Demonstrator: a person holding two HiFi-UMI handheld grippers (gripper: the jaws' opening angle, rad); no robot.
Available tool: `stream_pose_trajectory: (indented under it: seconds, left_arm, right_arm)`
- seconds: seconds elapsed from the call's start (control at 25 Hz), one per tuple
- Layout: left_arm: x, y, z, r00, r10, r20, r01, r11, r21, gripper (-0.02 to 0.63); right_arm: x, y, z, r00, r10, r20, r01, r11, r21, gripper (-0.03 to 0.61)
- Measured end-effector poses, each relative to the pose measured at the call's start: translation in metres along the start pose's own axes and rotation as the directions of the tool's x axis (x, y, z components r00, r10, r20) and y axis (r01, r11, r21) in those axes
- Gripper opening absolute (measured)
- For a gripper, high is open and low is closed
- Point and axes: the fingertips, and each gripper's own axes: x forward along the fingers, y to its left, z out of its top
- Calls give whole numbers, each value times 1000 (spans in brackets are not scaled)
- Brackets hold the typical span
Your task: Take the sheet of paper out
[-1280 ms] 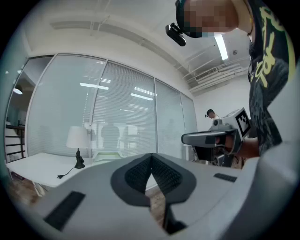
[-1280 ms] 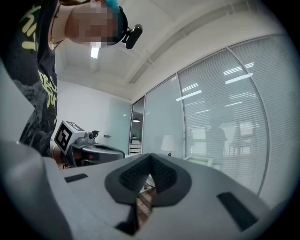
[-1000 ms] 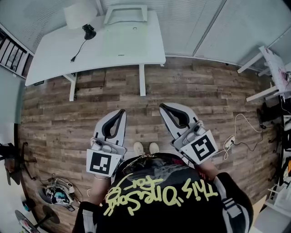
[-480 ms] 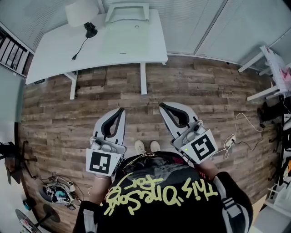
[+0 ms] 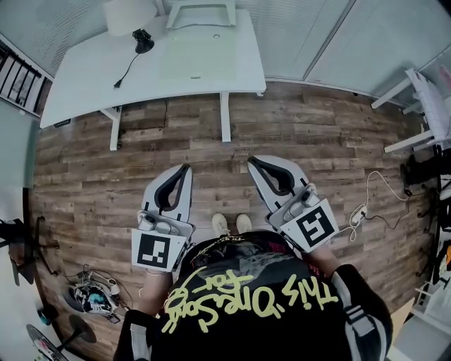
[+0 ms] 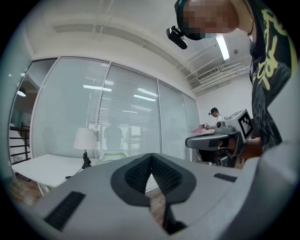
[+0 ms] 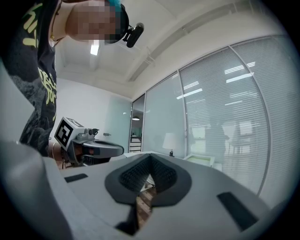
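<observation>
1. Head view: the person stands on a wooden floor [image 5: 317, 141] with both grippers held out level in front of the body. The left gripper [image 5: 186, 168] and the right gripper [image 5: 251, 162] sit side by side, well apart from a white table [image 5: 176, 67] ahead. On the table's far edge stand a white tray [image 5: 201, 8] and, to its left, a lamp [image 5: 130, 13] with a black base. What lies in the tray is too small to tell from here. Neither gripper touches anything.

2. Left gripper view: the left gripper is clenched, its ribbed pads [image 6: 140, 171] meeting at the tip with nothing caught between them; only floor shows through the slot below. Beyond the tip the table carries the lamp and the tray. A pale sheet of paper [image 6: 112, 154] appears to lie in the tray, though it is small and soft in focus. The right gripper shows at the right, level and beside the person's body.

3. Right gripper view: the right gripper is likewise clenched on nothing, pads together at the tip. The tray sits far off on the table, right of the lamp, with the pale sheet on top of it. The left gripper shows at the left.
</observation>
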Motion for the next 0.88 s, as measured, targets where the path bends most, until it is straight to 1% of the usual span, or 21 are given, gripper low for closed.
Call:
stream_pose_trajectory:
  seconds: [0.12, 0.32, 0.52, 0.68, 0.88]
  left_arm:
    - [-3, 7, -2, 1000, -2, -6, 2, 1000, 13, 6]
    - [-10, 18, -6, 1000, -5, -11, 5, 1000, 25, 6]
    - [-14, 30, -11, 1000, -9, -23, 10, 1000, 20, 6]
    - [-11, 34, -12, 1000, -21, -20, 21, 1000, 17, 6]
    - [2, 40, -10, 1000, -18, -6, 18, 1000, 21, 6]
  right_arm:
    - [5, 1, -3, 1000, -12, -1, 12, 1000, 13, 7]
    - [12, 9, -5, 999, -31, 27, 30, 999, 37, 8]
    - [11, 14, -23, 998, -44, -34, 45, 999, 26, 8]
    - [17, 10, -16, 998, -58, 1, 58, 997, 47, 8]
    - [27, -1, -16, 998, -58, 10, 58, 997, 54, 8]
